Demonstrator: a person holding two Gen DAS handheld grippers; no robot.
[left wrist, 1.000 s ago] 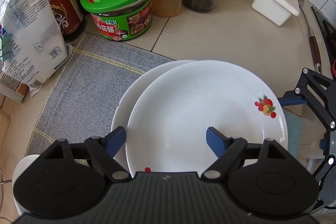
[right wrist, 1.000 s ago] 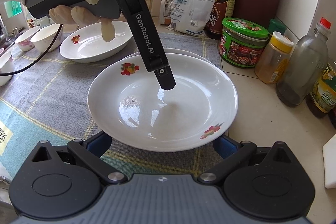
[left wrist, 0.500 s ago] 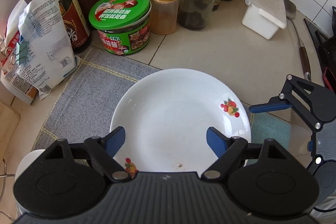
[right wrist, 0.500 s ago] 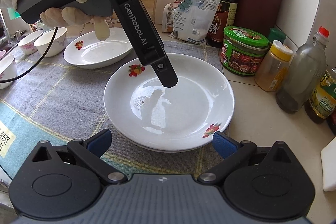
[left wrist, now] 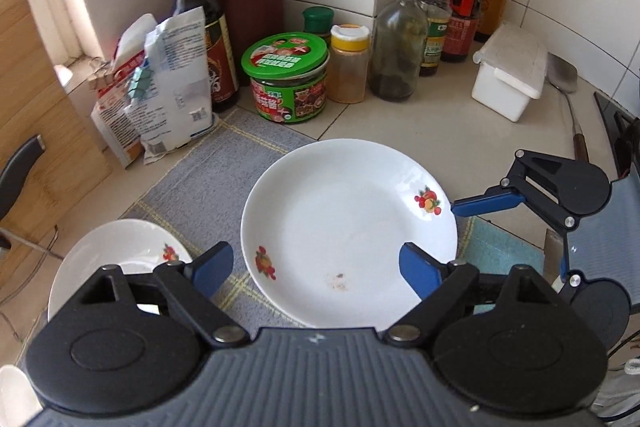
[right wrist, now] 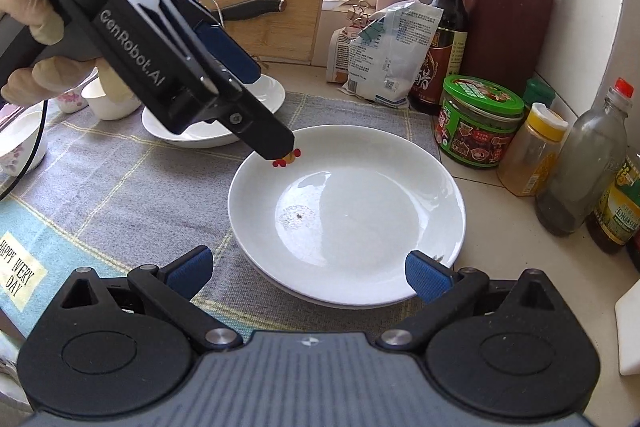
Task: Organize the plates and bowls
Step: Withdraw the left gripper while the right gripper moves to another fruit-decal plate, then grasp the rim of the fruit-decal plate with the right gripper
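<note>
A white plate with fruit decals (left wrist: pixel 348 227) (right wrist: pixel 348 203) sits on a second white plate, whose rim (right wrist: pixel 320 301) shows under it, on the grey mat. My left gripper (left wrist: pixel 316 271) (right wrist: pixel 260 107) hovers over the stack's left edge with its jaws opening and nothing between them. My right gripper (right wrist: pixel 308 273) is open at the near rim of the stack; one of its blue fingers (left wrist: pixel 488 205) reaches the rim without gripping. Another white plate (left wrist: pixel 120 259) (right wrist: pixel 256 99) lies further left, partly hidden.
Jars and bottles crowd the back: a green-lidded jar (left wrist: pixel 288 83) (right wrist: pixel 480 123), a yellow-capped jar (left wrist: pixel 350 63), a soy bottle (left wrist: pixel 196 19), a white bag (left wrist: pixel 172 83). A white box (left wrist: pixel 508 75) sits right. Small bowls (right wrist: pixel 108 103) stand at the far left. A gloved hand (right wrist: pixel 36 75) holds the left gripper.
The top plate, off-centre and lifted a second ago, now rests squarely on the lower plate. My left gripper has risen and drawn back leftward, its jaws wider. The right gripper barely moved.
</note>
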